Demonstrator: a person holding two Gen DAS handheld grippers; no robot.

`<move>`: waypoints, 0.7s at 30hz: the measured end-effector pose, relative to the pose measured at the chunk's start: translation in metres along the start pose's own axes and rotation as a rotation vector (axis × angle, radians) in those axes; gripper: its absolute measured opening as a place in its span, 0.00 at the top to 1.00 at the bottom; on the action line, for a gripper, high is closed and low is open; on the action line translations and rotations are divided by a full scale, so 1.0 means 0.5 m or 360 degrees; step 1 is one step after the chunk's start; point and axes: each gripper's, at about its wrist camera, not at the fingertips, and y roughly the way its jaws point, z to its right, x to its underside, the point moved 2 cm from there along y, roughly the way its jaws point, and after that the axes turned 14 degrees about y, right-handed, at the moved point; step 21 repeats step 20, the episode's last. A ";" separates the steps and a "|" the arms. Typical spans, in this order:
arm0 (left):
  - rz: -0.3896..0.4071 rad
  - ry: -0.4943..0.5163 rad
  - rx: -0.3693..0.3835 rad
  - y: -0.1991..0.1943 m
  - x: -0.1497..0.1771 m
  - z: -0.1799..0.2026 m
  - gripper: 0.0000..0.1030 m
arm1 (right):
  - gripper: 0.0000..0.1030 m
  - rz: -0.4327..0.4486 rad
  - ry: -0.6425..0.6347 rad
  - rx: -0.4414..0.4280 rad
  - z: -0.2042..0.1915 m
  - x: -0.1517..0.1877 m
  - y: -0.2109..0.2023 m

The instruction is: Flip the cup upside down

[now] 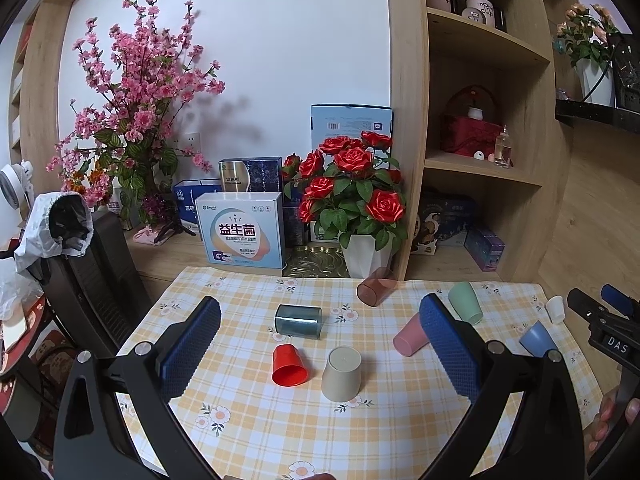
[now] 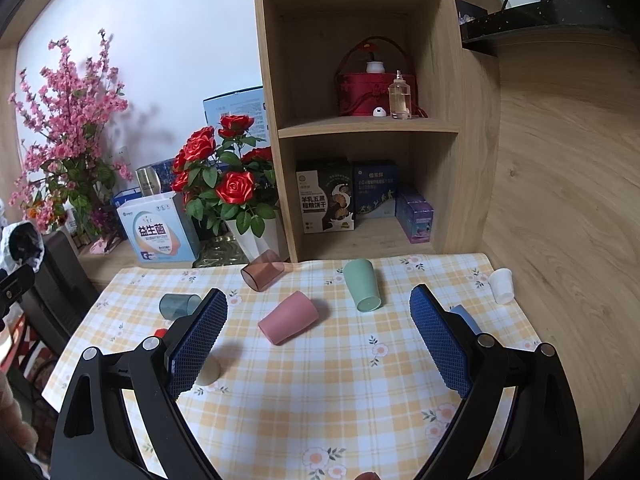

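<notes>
Several cups sit on the checked tablecloth (image 1: pixel 280 420). A beige cup (image 1: pixel 341 374) stands upside down. A red cup (image 1: pixel 289 365), a clear blue-grey cup (image 1: pixel 298 321), a clear brown cup (image 1: pixel 376 286), a pink cup (image 2: pixel 289 318), a green cup (image 2: pixel 362 285), a blue cup (image 1: pixel 538 338) and a small white cup (image 2: pixel 501 285) lie on their sides or tilted. My left gripper (image 1: pixel 320 320) is open and empty above the red and beige cups. My right gripper (image 2: pixel 318 320) is open and empty, with the pink cup between its fingers farther off.
A white pot of red roses (image 1: pixel 366 256), printed boxes (image 1: pixel 242 230) and a pink blossom plant (image 1: pixel 128 120) stand behind the cloth. A wooden shelf unit (image 2: pixel 360 128) rises at the back right. A black chair (image 1: pixel 92 280) stands left of the table.
</notes>
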 end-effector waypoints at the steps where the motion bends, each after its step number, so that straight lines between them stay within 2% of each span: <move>1: 0.0000 0.0000 0.0000 0.000 0.000 0.000 0.06 | 0.13 0.0001 0.0000 0.0000 0.002 0.000 0.000; 21: -0.0025 0.0014 0.0012 0.008 0.008 0.003 0.06 | 0.13 0.0007 0.0001 0.0005 -0.001 -0.003 -0.009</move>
